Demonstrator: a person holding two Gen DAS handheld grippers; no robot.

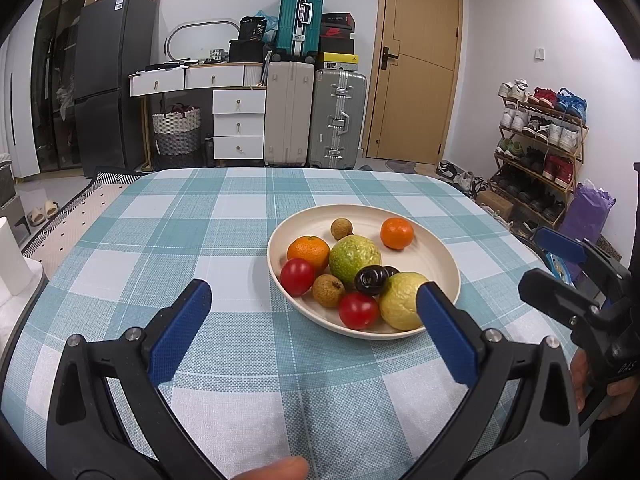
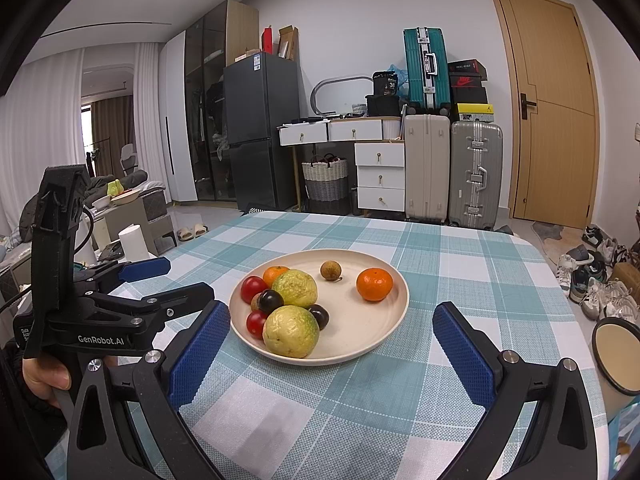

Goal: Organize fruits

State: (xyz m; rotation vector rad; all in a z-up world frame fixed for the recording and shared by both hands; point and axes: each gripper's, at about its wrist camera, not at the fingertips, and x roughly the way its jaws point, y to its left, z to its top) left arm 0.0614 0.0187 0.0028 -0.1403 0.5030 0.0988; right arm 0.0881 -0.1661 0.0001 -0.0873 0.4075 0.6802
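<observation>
A cream plate (image 1: 424, 264) (image 2: 360, 320) on the checked tablecloth holds all the fruit. On it lie two mandarins (image 1: 397, 233) (image 2: 374, 284), a green guava (image 1: 354, 258), a yellow guava (image 2: 291, 331), two red tomatoes (image 1: 297, 276) (image 2: 253, 288), two brown longans (image 1: 342, 228) (image 2: 331, 270) and dark plums (image 1: 370, 279) (image 2: 320, 316). My left gripper (image 1: 313, 286) is open just short of the plate's near left rim, with nothing in it. My right gripper (image 2: 331, 309) is open at the plate's near edge, also with nothing in it. Each gripper shows in the other's view (image 1: 548, 268) (image 2: 180, 278).
A round cream-lidded container (image 2: 618, 356) stands at the table's right edge. Off the table's left side stands a white paper roll (image 1: 10, 256) (image 2: 136, 240). Suitcases, drawers and a shoe rack (image 1: 540, 152) stand beyond the table. Bare tablecloth (image 1: 180, 220) stretches left of the plate.
</observation>
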